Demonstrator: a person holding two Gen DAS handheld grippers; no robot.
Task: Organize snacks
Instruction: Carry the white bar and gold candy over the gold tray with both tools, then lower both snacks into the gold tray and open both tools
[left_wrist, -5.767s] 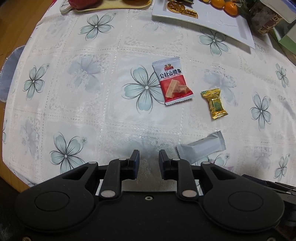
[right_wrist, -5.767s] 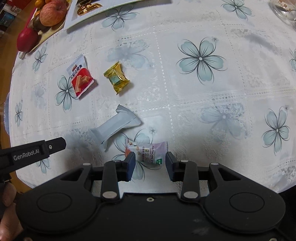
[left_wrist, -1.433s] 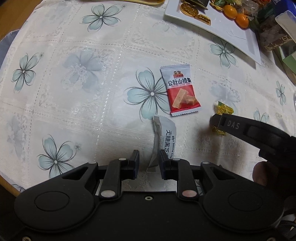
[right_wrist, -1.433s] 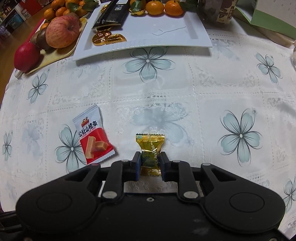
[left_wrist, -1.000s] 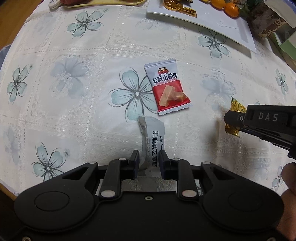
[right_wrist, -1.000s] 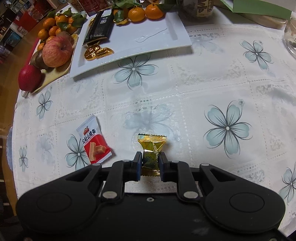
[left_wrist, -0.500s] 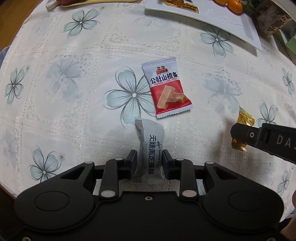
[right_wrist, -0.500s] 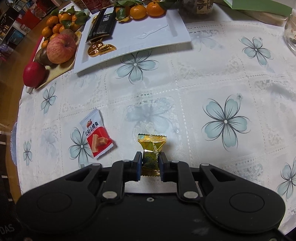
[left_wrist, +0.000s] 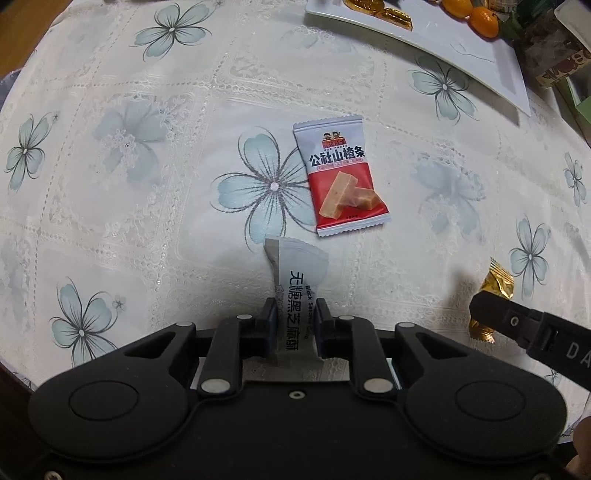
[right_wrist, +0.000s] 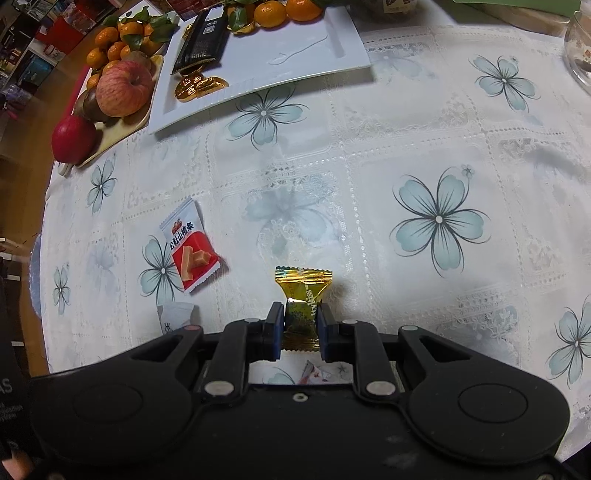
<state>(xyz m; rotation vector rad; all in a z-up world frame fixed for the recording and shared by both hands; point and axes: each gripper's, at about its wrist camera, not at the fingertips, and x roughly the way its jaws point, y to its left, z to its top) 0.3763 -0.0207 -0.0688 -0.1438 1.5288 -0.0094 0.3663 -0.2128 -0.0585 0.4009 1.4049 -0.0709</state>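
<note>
Left gripper (left_wrist: 294, 325): jaws clenched on the grey sesame bar wrapper (left_wrist: 298, 291), gripped at mid-length, its crimped far end sticking out ahead of the jaws and twisted a little to the left. Just beyond that end, slightly right of the jaw line, the red-and-white hawthorn snack packet (left_wrist: 341, 180), flat on the flowered tablecloth (left_wrist: 147, 155) of the worktop, apart from the bar. Far right of these jaws, the other gripper's black finger across the gold candy (left_wrist: 496, 282).

Right gripper (right_wrist: 300, 326): jaws clamped on the gold candy (right_wrist: 303, 299) at its body, the fanned crimp standing clear ahead of the jaws, the near crimp showing in the gap behind them. Ahead and to the left of these jaws, the hawthorn packet (right_wrist: 190, 251), tilted, lying on the cloth. Close by the left jaw, lower down, the grey bar's end (right_wrist: 175, 315) peeking past the gripper body. Under the gripper, between the finger arms, a scrap of another pale wrapper (right_wrist: 314, 372); not readable.

Far ahead, left of the jaw line, a white rectangular plate (right_wrist: 295, 55) carrying a black packet (right_wrist: 201, 42), gold foil pieces (right_wrist: 197, 85) and mandarins (right_wrist: 273, 13). Left of the plate, a fruit tray (right_wrist: 122, 129) with a large apple (right_wrist: 123, 88).
</note>
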